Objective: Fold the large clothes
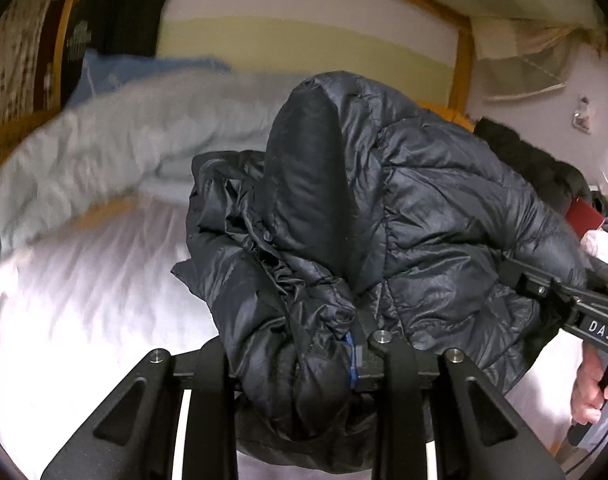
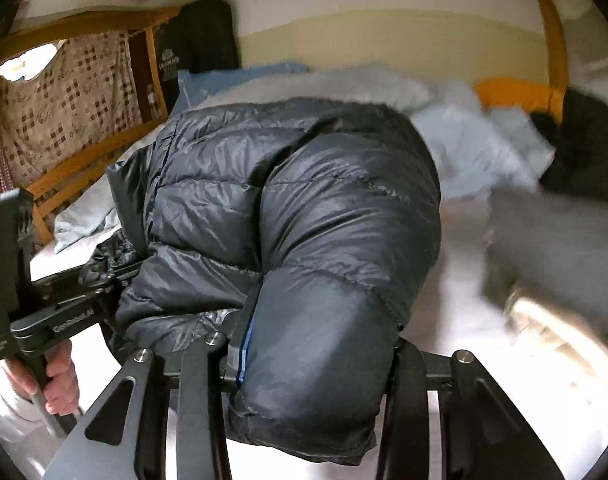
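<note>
A black quilted puffer jacket (image 1: 404, 200) hangs bunched above the white bed sheet (image 1: 84, 300), lifted between both grippers. My left gripper (image 1: 300, 360) is shut on a crumpled fold of it at the bottom of the left wrist view. At the right edge of that view my right gripper (image 1: 544, 284) bites into the jacket's other side. In the right wrist view the jacket (image 2: 284, 200) fills the middle, and my right gripper (image 2: 312, 360) is shut on a thick padded part. My left gripper (image 2: 104, 280) grips the jacket at the left there.
A light blue duvet (image 1: 124, 140) lies heaped behind the jacket, with a blue pillow (image 1: 104, 72) further back. A wooden bed frame (image 1: 462, 60) surrounds the mattress. A dark fuzzy garment (image 1: 536, 160) and a red item (image 1: 584, 216) lie at right. A hand (image 2: 60, 384) holds the left gripper's handle.
</note>
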{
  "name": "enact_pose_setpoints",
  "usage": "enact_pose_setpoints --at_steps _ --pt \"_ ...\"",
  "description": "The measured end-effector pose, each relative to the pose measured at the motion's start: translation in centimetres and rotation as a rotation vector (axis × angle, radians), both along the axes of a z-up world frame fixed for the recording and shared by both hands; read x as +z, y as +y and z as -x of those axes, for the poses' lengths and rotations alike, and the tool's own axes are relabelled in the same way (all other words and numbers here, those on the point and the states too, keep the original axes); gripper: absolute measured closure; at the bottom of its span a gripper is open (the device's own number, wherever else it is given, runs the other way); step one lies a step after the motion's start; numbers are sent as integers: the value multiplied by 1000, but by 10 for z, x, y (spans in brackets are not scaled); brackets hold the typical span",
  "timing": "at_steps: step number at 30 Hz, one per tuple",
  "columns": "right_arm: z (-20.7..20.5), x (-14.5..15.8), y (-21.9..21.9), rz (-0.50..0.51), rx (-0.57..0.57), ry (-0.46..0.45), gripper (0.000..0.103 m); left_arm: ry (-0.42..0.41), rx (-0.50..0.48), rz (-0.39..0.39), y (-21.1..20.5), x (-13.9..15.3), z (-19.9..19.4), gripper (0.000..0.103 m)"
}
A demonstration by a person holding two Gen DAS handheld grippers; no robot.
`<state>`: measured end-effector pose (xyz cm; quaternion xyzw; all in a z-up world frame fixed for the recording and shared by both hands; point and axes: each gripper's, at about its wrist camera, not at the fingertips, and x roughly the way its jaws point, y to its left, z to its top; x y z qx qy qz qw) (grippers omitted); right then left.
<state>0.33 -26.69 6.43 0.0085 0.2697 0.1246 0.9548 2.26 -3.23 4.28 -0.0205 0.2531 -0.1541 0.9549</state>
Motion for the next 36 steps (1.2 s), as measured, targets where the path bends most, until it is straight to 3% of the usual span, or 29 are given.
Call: enact_pose_setpoints --at_steps 4,9,15,19,22,23,24,26,28,30,31,32,34,36 --pt "24 43 -33 -8 -54 -137 63 -50 -38 2 -38 40 -14 76" --pt "42 83 -108 -64 -222 -214 63 -133 -172 51 -119 89 -34 76" --pt "76 117 -200 -78 -441 -276 63 -197 -282 136 -222 117 -52 76" --pt "86 123 -239 -2 -572 -302 63 -166 -369 134 -287 107 -69 75" --pt "78 106 -278 18 -655 -254 62 -124 -397 41 -335 80 -82 74" --pt "71 97 -286 31 -671 -225 62 -87 -396 17 -345 69 -87 72" --pt "61 85 -297 46 -693 -177 59 -33 -388 -5 -354 55 -94 61" --pt "45 66 -313 44 -740 -90 55 41 -366 32 -350 43 -104 54" --pt "45 62 -321 2 -747 -70 50 54 -368 57 -340 40 -102 51" --pt "38 64 -307 37 -731 -79 47 46 -378 8 -337 44 -102 42" --pt "37 65 -305 58 -726 -84 41 54 -371 -8 -338 49 -103 38" --pt "38 64 -304 76 -730 -86 36 55 -344 -20 -337 54 -101 28" --pt "42 62 -304 96 -768 -99 15 14 -304 -27 -326 64 -91 27" --pt "50 66 -305 100 -791 -118 13 -83 -310 -45 -310 79 -69 22"
